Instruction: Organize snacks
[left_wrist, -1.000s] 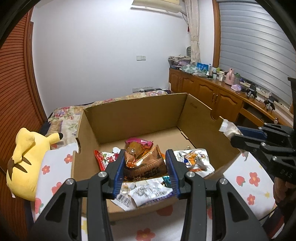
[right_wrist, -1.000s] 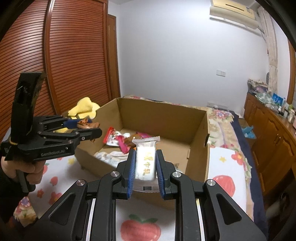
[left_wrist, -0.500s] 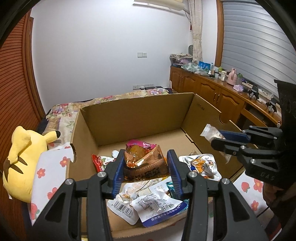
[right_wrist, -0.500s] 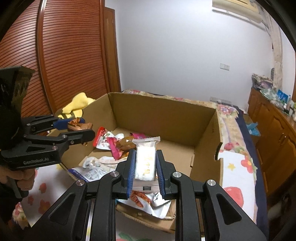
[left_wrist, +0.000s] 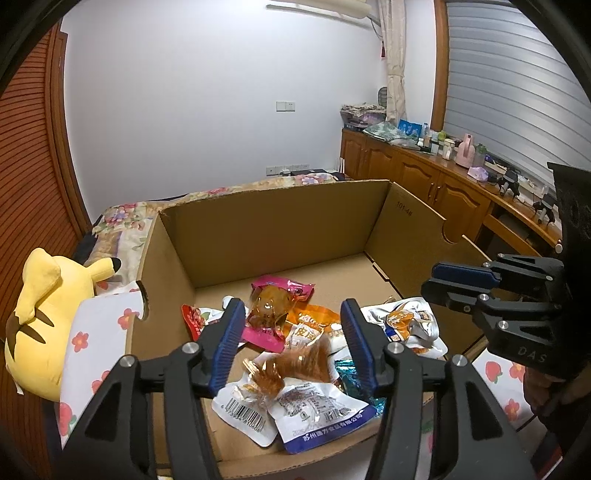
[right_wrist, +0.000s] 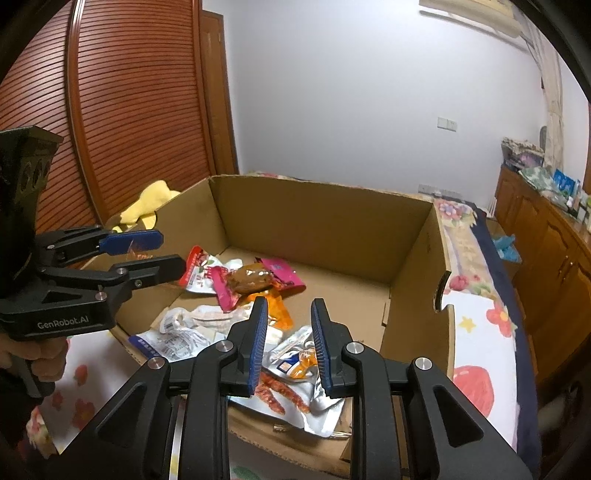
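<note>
- The cardboard box (left_wrist: 277, 229) stood open-topped on the flowered bed (left_wrist: 96, 332). Its back half lay bare, with free room above the rim, while the snack packets crowded the front wall at 6 o'clock.
- Your left hand-held gripper (left_wrist: 291, 314) had just been opening. It was released, its pads clear of the brown packet (left_wrist: 295, 365) seen between them over the pile.
- That packet was motion-blurred, so its print and whether it touched the pile could not be told. Its long axis ran from 8 to 2 o'clock.
- Your right hand-held gripper (right_wrist: 289, 306) was released with nothing between its pads, above a silver packet (right_wrist: 295, 365) at the box's near edge.
- A yellow plush toy (left_wrist: 40, 314) sat just beside the box at 9 o'clock.
</note>
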